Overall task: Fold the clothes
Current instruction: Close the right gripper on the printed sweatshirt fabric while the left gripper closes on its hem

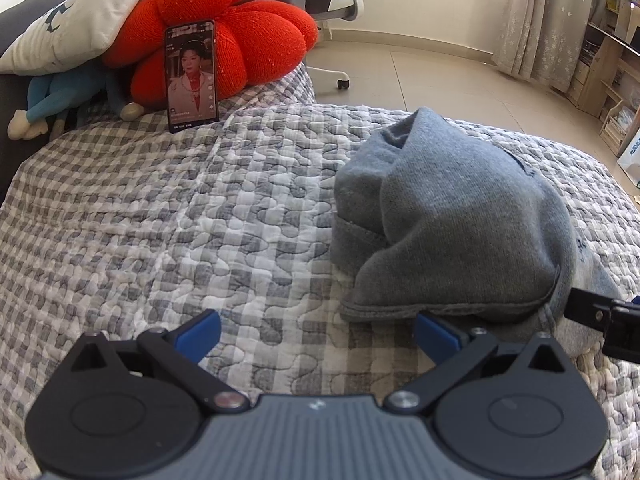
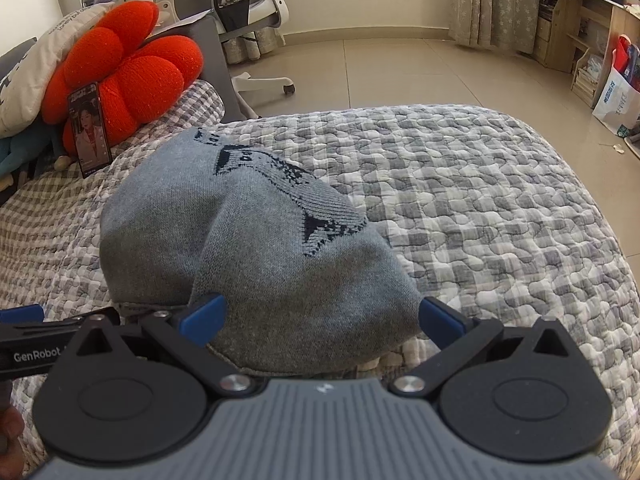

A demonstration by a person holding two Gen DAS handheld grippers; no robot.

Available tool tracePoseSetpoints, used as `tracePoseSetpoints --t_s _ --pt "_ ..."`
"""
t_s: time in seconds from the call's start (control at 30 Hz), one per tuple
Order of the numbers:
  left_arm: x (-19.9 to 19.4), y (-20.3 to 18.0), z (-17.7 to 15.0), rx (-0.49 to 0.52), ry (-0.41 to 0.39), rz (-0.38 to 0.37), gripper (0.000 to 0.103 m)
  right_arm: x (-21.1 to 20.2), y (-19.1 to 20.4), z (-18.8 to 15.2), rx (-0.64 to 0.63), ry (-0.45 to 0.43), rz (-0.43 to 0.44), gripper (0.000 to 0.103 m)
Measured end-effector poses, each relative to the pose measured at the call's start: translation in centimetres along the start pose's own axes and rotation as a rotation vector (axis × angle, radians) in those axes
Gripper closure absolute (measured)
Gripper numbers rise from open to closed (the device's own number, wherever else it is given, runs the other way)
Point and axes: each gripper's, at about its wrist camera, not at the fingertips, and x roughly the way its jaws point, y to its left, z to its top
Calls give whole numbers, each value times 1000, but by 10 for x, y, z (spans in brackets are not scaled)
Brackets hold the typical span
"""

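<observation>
On the bed (image 1: 160, 208): grey garment (image 2: 256, 256) is bunched, not flat.
Left tool (image 1: 318, 330): spread, empty, beside hem.
Right tool (image 2: 322, 316): spread around near edge.

A bed under a grey-and-white checked quilt (image 1: 160, 220); on it a crumpled grey sweater (image 1: 452, 232) to the right; a phone (image 1: 191, 76) propped against a red cushion (image 1: 240, 32) at the back, blue plush toy (image 1: 60, 100) alongside.
</observation>
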Motion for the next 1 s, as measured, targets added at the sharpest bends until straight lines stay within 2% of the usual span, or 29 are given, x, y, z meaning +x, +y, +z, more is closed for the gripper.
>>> tracePoseSetpoints --t_s 0.23,0.43,0.6,0.67,1.0 --pt "4 11 3 -74 21 -144 0 3 -5 4 49 10 73 0" --pt "14 14 4 -86 47 -203 1 11 -8 14 92 18 177 0" --pt "32 13 5 -43 71 -186 1 32 -10 7 102 88 218 0" --pt "39 11 3 -24 82 -174 1 35 -7 4 71 83 209 0" --pt "50 -2 -11 103 11 -118 0 42 -7 -1 11 51 205 0"
